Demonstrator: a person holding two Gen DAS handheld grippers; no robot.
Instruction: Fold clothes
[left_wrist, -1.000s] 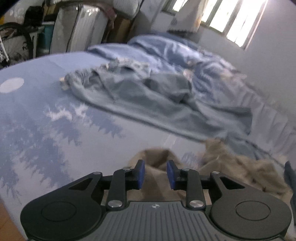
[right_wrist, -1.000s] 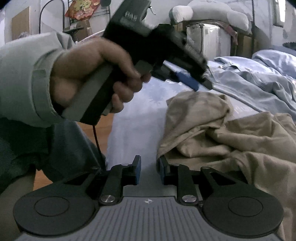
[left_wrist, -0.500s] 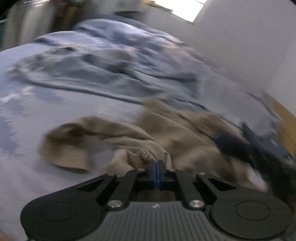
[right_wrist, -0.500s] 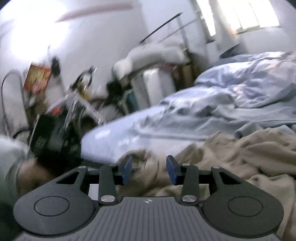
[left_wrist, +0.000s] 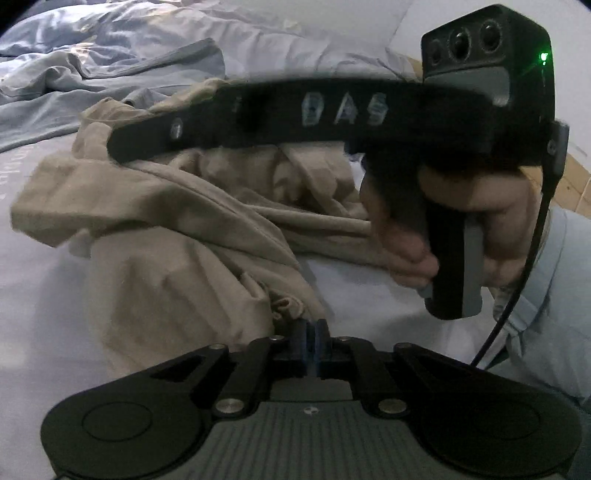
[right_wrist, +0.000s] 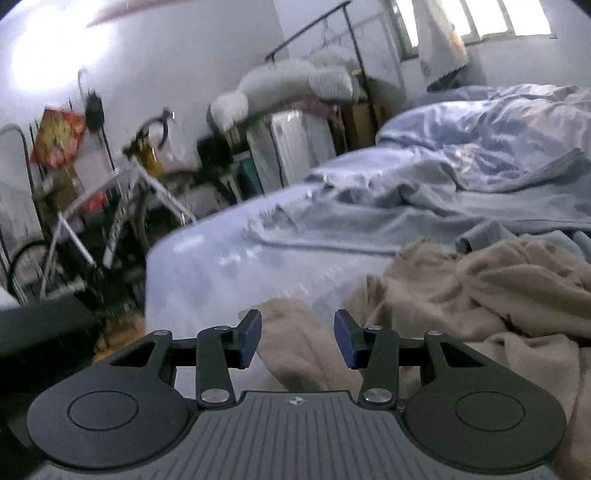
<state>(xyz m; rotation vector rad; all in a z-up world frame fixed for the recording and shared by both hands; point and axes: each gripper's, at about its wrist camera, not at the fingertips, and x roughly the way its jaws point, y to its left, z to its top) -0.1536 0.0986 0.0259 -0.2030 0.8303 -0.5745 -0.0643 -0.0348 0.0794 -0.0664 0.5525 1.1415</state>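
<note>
My left tongs (left_wrist: 309, 334) are clamped on an edge of the crumpled beige garment (left_wrist: 177, 229) lying on the bed (left_wrist: 33, 295), while my right tongs (right_wrist: 297, 338) are opening, empty, above it.

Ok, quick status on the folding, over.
Left gripper shut on beige garment. Right gripper jaws opening, pads clear of cloth. Garment crumpled on bed sheet, unfolded. Blue bedding heaped beyond.
</note>
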